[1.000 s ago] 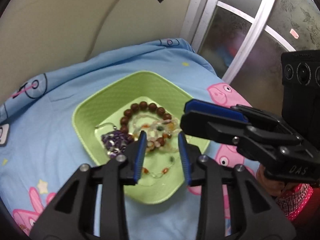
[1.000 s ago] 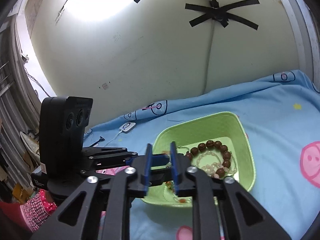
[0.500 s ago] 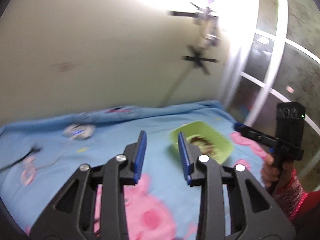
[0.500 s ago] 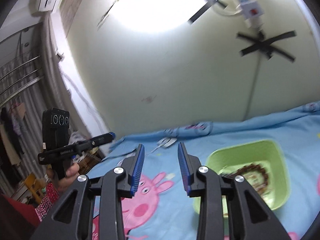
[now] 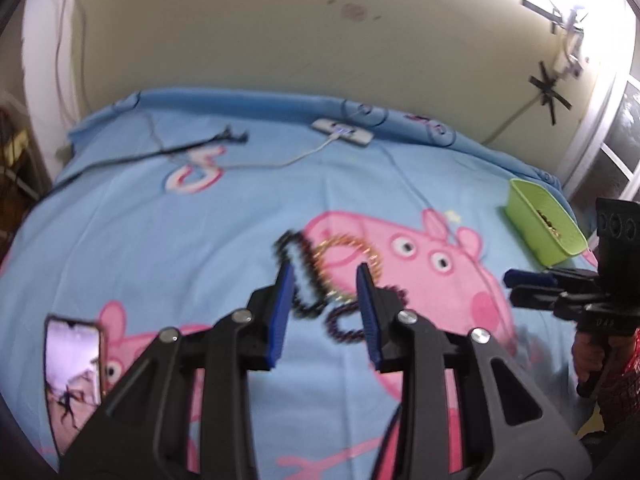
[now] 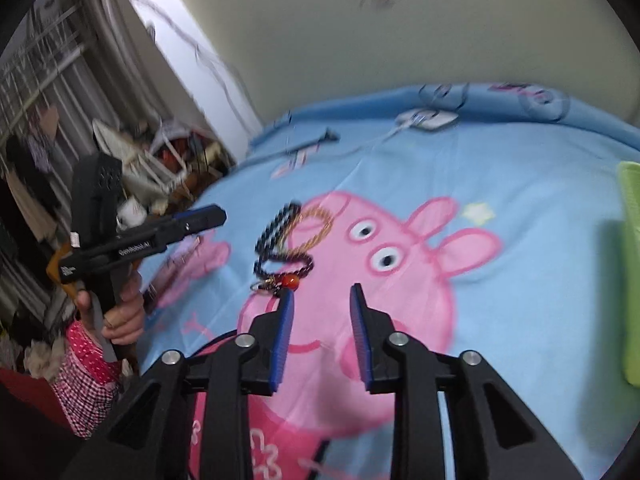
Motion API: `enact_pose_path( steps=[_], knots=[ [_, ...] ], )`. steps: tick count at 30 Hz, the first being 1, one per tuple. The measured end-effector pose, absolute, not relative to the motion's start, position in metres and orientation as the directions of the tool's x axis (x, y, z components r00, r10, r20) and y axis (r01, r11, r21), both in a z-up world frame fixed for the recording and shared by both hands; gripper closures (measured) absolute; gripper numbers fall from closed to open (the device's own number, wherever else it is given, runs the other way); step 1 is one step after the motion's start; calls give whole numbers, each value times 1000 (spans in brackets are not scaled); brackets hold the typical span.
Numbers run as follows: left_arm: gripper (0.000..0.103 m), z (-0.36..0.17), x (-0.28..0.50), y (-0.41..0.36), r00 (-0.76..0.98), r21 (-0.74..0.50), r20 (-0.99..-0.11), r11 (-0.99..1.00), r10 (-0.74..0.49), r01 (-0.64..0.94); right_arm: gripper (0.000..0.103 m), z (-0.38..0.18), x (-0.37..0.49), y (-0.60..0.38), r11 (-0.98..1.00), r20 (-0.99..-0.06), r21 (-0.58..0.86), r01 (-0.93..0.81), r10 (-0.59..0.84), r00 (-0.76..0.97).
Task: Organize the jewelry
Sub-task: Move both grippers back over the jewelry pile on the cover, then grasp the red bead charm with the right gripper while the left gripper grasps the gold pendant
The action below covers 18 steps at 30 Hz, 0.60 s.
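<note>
A tangle of jewelry [image 5: 320, 280] lies on the bed's blue cartoon sheet [image 5: 200, 220], on the snout end of the big pink pig print [image 5: 420, 264] — a dark bead string, a gold chain and a purplish bead loop, all blurred. The left gripper [image 5: 325, 280] hangs over that pile with its blue pads apart and nothing pinched between them; the beads show through the gap, lying on the sheet beyond. The right gripper [image 6: 322, 298] sits just this side of the same pile, its jaws closing on empty air, the pig print visible between them.

Only the left wrist view shows the green tray [image 5: 540, 220] whole — well off past the pig's ears, with beads inside — and a lit phone [image 5: 74, 376] lying on the sheet on the opposite side of the pig. The right wrist view catches only a green edge [image 6: 630, 280] of the tray, but shows an orange-red bead [image 6: 291, 280] at the pile's near end, and the hand [image 6: 124, 312] gripping the left gripper's handle. A white charger [image 5: 342, 132] and cable lie far beyond the pig, toward the wall.
</note>
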<state>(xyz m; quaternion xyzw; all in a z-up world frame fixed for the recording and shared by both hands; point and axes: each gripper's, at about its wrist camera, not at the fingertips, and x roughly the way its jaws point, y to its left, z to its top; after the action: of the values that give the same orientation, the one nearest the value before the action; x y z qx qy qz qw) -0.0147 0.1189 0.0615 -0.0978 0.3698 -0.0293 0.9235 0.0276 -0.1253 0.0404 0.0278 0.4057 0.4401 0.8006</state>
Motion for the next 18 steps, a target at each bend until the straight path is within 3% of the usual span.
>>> enact_pose_path(
  steps=[9,18],
  knots=[
    [73,35,-15,132,700,-254,-692,967,-176,-8,98,27,72,-56,629,-694,375,-681,677,243],
    [73,31,-26,115,699,-270,-667,958,-256,93,97,31,57,-43,570,-689,355,-741,695,205]
  ],
)
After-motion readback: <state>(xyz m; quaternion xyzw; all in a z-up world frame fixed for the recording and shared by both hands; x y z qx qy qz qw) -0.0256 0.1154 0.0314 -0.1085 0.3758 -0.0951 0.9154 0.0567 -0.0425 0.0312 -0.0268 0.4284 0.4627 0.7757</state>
